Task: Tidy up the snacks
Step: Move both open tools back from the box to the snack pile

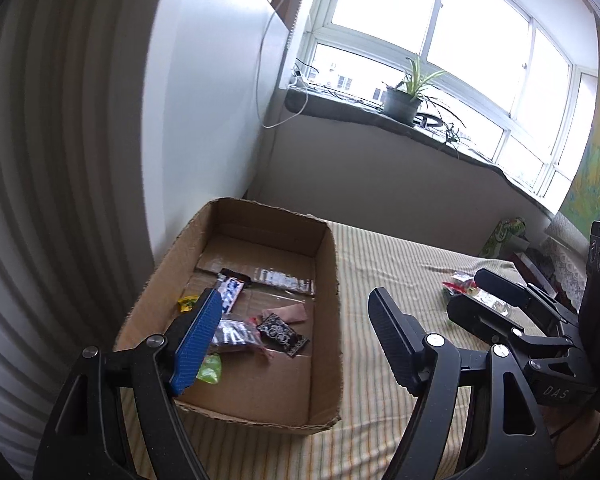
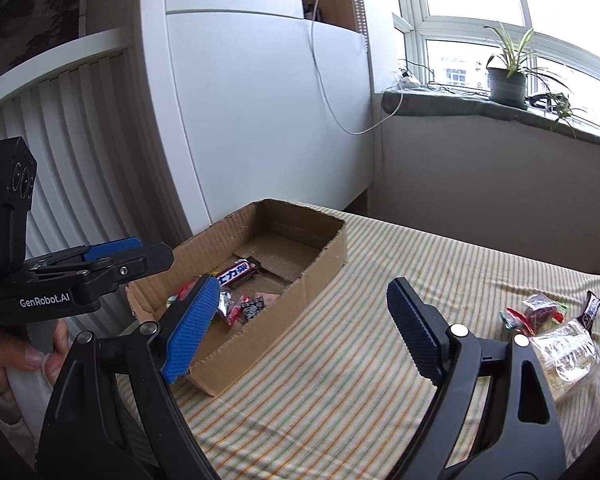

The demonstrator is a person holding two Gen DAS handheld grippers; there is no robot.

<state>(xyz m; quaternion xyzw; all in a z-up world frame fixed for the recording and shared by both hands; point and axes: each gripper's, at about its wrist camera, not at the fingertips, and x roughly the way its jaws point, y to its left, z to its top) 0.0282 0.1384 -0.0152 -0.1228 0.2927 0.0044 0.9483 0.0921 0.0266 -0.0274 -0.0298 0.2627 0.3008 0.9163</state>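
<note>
Both claws empty; wrapped snacks [image 2: 240,292] in cardboard box [image 2: 300,292]

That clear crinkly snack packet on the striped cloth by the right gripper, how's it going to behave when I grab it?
The clear packet looks thin and crumpled, so it will probably flex and crinkle rather than stay stiff. Its glossy film may slip between the pads. It lies flat on the striped cloth, so rolling seems unlikely; it looks light.

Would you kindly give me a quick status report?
Both grippers open, empty: left gripper, right gripper. Several snacks in cardboard box; loose snacks remain on bedspread. Nothing blocking.
</note>
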